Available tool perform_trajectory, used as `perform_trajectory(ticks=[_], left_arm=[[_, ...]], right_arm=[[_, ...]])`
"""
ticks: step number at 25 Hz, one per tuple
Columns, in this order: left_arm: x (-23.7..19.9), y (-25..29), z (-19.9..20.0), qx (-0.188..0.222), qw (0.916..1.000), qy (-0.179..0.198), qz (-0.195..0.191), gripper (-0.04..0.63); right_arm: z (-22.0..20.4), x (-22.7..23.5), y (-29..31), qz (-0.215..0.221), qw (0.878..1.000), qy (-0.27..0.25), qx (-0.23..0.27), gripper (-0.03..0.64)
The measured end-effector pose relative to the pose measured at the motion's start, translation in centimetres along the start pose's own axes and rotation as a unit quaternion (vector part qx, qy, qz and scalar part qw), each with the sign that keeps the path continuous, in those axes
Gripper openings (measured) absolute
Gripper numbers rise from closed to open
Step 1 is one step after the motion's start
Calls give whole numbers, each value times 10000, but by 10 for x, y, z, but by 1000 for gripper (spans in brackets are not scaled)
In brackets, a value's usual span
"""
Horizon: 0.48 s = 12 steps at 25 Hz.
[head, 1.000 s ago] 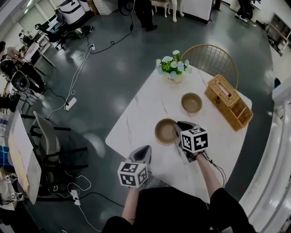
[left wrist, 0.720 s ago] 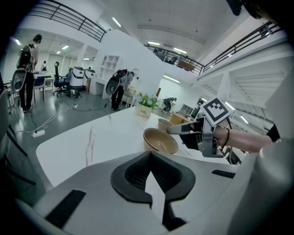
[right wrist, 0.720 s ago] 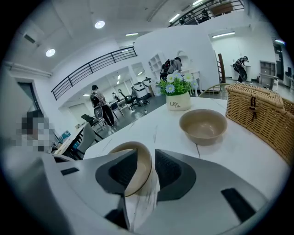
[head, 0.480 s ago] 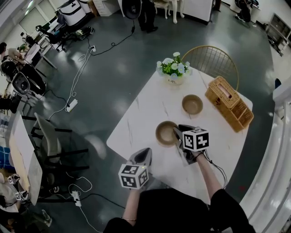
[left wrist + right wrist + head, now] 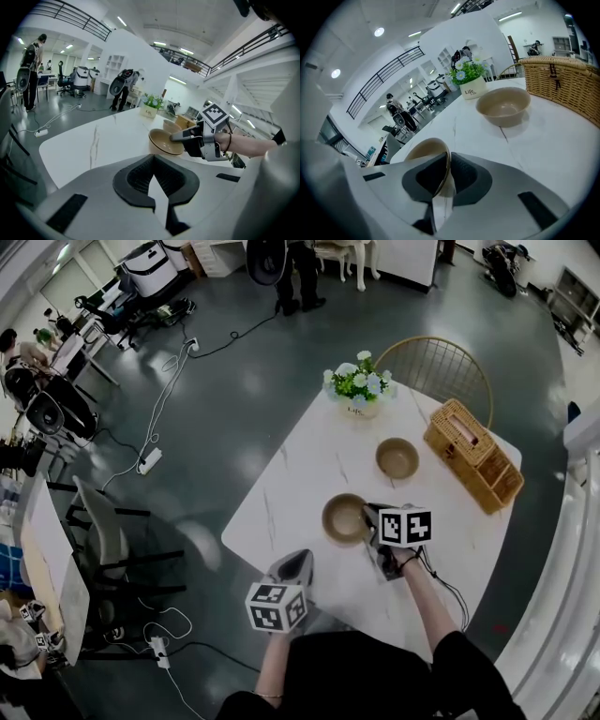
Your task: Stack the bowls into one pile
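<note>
R gripper (image 5: 447, 159) has just closed on rim of near bowl (image 5: 423, 149); far bowl (image 5: 504, 107) lies ahead, a bit right, well apart. L gripper (image 5: 153, 168) is farther away, jaws together, empty.

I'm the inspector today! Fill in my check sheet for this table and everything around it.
Surface: white marble table, no spills seen.
Job's things: near bowl tilted, far bowl alone beside the wicker basket; not stacked yet.
Clutter: flower pot and wicker basket at the far side.
Grippers: right gripper just closed on the near bowl's rim; left gripper shut, empty.
Cables: floor cable with power strip, left of the table.
Surroundings: wire chair behind the table; people farther off.
</note>
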<state>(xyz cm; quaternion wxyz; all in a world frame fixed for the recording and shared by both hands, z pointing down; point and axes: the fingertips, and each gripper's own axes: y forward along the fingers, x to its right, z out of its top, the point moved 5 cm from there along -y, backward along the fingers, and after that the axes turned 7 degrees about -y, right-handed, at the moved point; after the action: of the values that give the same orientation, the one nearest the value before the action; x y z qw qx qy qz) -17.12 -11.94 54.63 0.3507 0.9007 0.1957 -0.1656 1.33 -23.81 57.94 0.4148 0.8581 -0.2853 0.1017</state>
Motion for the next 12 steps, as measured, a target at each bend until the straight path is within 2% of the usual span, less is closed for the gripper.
perform_trajectory(ticks=[12], left_arm=[[2, 10, 12, 144, 9999, 66, -22, 15]], right_arm=[[12, 14, -20, -2, 9996, 221, 169, 35]])
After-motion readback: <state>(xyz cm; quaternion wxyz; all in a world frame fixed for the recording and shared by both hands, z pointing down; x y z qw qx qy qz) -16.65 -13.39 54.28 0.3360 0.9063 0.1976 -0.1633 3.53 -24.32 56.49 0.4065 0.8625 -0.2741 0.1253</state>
